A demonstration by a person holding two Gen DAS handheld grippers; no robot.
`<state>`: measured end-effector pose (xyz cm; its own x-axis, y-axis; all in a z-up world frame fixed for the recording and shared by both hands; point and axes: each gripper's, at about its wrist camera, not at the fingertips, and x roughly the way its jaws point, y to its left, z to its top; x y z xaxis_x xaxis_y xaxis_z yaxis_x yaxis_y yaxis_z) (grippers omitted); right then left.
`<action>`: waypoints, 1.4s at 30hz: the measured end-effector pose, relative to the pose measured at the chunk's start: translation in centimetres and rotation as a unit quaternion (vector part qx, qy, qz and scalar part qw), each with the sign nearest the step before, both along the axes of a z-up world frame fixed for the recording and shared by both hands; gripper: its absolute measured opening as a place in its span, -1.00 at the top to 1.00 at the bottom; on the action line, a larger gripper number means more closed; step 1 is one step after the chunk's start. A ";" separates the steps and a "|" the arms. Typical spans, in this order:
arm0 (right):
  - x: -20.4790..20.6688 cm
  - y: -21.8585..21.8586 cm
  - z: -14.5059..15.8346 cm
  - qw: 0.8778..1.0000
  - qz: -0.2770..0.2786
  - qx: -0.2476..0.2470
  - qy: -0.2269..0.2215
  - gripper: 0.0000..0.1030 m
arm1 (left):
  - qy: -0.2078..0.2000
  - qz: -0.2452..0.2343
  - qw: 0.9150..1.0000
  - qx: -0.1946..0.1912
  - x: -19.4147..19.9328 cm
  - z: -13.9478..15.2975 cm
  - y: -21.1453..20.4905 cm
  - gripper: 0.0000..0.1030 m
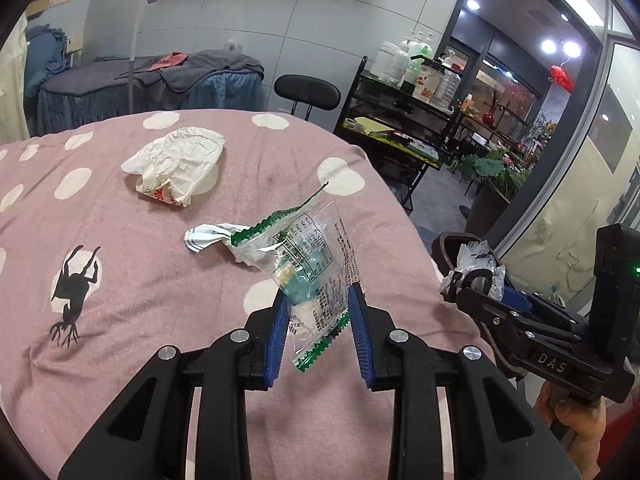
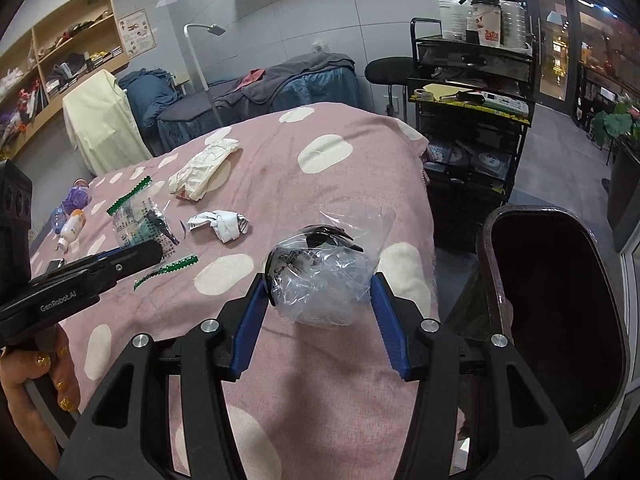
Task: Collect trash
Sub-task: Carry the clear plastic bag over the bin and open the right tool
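On a pink polka-dot bedcover [image 1: 120,280] my left gripper [image 1: 318,294] is shut on a clear wrapper with green zigzag edges [image 1: 312,256], held just above the cloth. My right gripper [image 2: 319,280] is shut on a crumpled ball of clear plastic [image 2: 320,284] near the bed's right edge. It also shows in the left wrist view as the right gripper [image 1: 476,280]. A small crumpled white wrapper [image 2: 224,224] and a crumpled white paper bag [image 2: 204,168] lie further back on the bed. A dark bin [image 2: 492,264] stands open beside the bed, to the right.
Small bottles [image 2: 72,224] and a phone [image 2: 54,266] lie at the bed's far left. A black trolley [image 2: 472,120] with bottles stands behind the bin, with a black stool [image 2: 388,70] beside it. Another draped bed [image 2: 280,84] is at the back.
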<state>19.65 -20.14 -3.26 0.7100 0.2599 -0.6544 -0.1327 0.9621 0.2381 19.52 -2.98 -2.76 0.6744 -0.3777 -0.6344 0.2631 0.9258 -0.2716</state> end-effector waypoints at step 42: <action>-4.7 -19.6 -7.7 0.965 -0.253 -0.023 0.061 -0.66 | -0.031 -0.154 0.987 0.021 -3.5 0.5 -15.9 0.43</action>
